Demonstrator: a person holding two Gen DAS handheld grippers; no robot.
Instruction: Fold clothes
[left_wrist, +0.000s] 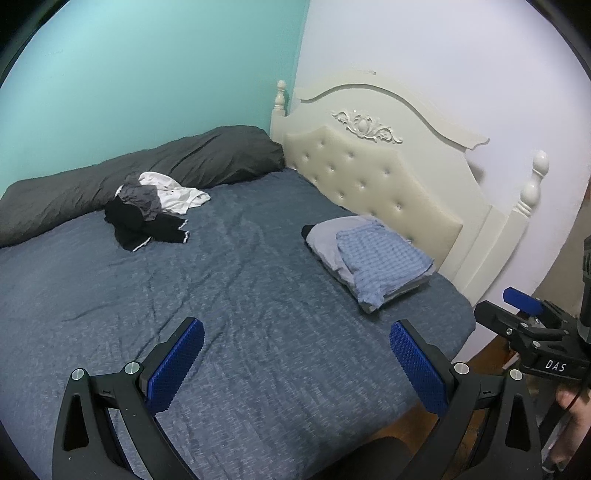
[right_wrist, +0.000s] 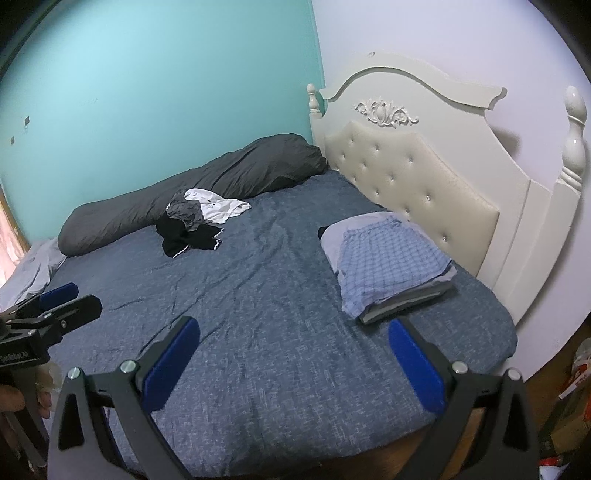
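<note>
A heap of unfolded clothes (left_wrist: 147, 206), black, grey and white, lies at the far side of the bed by the dark bolster; the same heap of clothes (right_wrist: 195, 221) shows in the right wrist view. A folded stack (left_wrist: 373, 258) topped by blue checked cloth sits near the headboard, and this folded stack (right_wrist: 388, 266) is closer in the right wrist view. My left gripper (left_wrist: 297, 332) is open above the near bedspread, holding nothing. My right gripper (right_wrist: 293, 330) is open too, just short of the stack.
The blue bedspread (left_wrist: 240, 295) covers the bed. A dark grey bolster (left_wrist: 147, 166) lies along the teal wall. The cream tufted headboard (left_wrist: 369, 177) stands on the right. Wooden floor and clutter (right_wrist: 569, 406) lie beyond the bed's right edge. A hand (left_wrist: 572, 406) holds the other gripper.
</note>
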